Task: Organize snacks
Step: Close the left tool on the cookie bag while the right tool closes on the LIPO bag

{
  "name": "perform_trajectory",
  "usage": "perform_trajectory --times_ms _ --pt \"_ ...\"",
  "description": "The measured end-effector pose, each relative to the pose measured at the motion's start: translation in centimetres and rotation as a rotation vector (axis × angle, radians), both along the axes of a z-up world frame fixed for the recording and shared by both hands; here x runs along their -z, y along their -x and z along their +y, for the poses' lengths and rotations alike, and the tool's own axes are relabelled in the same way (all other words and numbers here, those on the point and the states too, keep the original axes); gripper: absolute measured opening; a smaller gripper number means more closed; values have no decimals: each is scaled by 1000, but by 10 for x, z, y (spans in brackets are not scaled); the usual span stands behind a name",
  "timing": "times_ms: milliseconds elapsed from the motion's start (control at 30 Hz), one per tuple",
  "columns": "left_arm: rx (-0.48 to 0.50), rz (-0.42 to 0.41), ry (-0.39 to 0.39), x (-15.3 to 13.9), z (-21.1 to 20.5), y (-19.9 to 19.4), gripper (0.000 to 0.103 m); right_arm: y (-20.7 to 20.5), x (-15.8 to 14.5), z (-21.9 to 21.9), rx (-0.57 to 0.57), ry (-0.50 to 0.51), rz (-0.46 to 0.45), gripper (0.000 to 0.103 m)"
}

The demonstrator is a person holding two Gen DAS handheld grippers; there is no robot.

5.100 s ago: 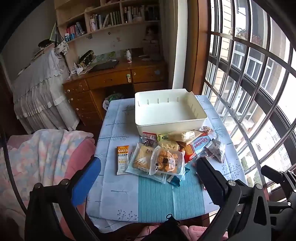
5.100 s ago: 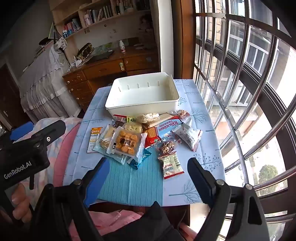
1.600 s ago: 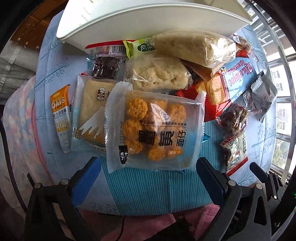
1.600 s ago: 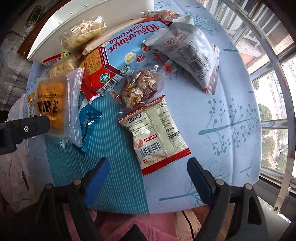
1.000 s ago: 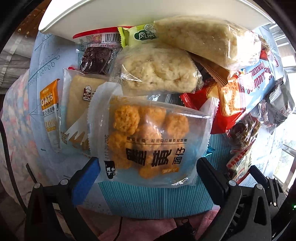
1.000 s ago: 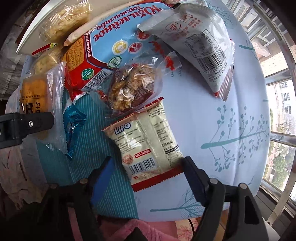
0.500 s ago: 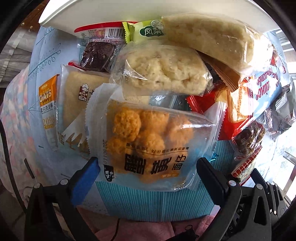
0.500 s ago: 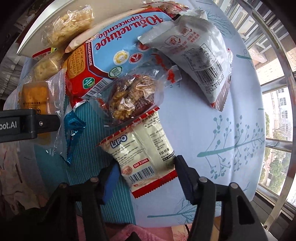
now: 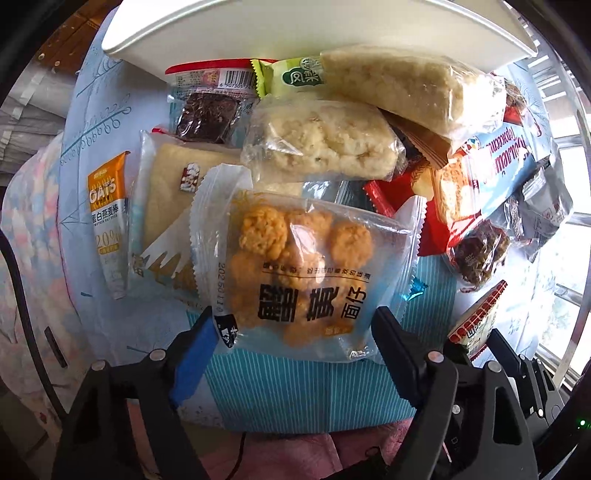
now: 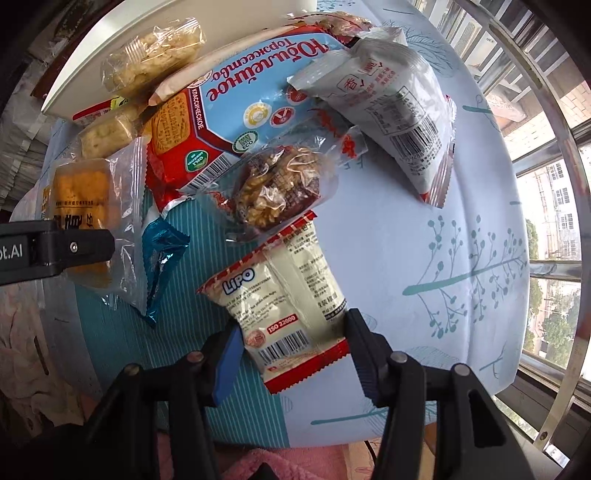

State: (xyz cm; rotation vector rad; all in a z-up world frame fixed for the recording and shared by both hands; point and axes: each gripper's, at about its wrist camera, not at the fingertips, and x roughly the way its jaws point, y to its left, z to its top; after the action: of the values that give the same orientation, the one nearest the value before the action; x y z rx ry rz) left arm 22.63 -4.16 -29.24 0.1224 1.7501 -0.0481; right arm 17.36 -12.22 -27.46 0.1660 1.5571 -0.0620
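A clear bag of orange puffed balls lies on top of the snack pile. My left gripper points down over its near end. Its jaws are closing, and the blue pad and the black finger meet the bag's two side edges. My right gripper is also closing and pinches a cream and red Lipo packet by its sides. The packet's near end tilts up off the cloth. The white bin stands behind the pile.
More snacks crowd the tablecloth: rice cakes, an oats bar, a blue biscuit pack, a nut packet and a grey pouch. Window bars run along the right edge. A pink blanket lies at the near edge.
Both grippers came down onto the pile and narrowed their jaws. The left one closed in on the orange bag, and the right one closed on the Lipo packet and tipped it up.
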Motion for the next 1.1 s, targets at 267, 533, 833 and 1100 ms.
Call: perform_trajectory --times_ms 267,533,833,1100 --pt "-8 -15 40 -20 38 14 33 26 -19 23 18 11 -50 54" --pt "5 -27 123 -26 77 15 61 47 -45 51 25 25 -101 54" --pt "72 37 237 -9 103 -4 75 68 -53 68 82 35 -105 54" --pt "76 91 265 6 93 -13 75 90 -57 79 127 48 -84 54"
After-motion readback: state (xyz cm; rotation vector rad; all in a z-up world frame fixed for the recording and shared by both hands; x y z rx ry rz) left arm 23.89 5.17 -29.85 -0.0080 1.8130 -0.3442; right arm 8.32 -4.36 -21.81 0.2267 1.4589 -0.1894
